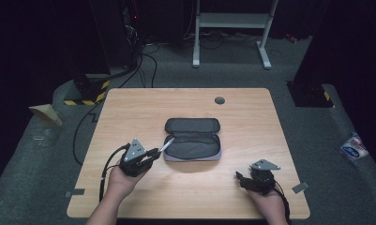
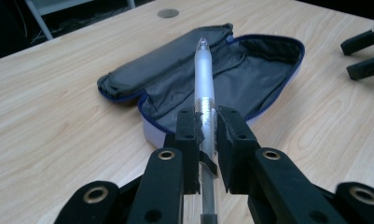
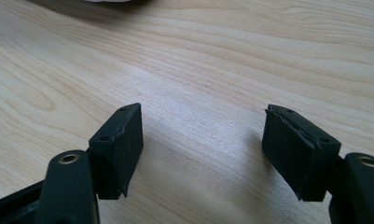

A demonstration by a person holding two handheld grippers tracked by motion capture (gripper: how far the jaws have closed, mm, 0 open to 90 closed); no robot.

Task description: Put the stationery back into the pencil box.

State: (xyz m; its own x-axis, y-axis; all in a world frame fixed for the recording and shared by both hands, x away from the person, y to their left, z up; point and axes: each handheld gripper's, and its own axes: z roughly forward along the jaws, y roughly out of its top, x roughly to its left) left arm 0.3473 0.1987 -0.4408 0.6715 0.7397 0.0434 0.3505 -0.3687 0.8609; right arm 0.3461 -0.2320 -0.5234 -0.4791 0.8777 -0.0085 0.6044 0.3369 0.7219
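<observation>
Left gripper [image 2: 205, 128]: jaws clamped on the pen [image 2: 204, 79] (translucent white barrel), tip aimed at the pencil case [image 2: 250, 74].
Pen position: lifted above the table [image 1: 129, 108], over the case's left end in the high view.
Pencil case: unzipped, lying open and flat at table centre, dark lining up.
Right gripper [image 3: 201, 149]: jaws wide apart, nothing between them, bare tabletop below.

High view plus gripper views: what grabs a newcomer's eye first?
The open grey pencil case at the middle of the wooden table, lid folded back. Next, the left gripper clamped on a frosted pen pointing at the case. The right gripper stands open over bare wood, near the table's right front.
</observation>
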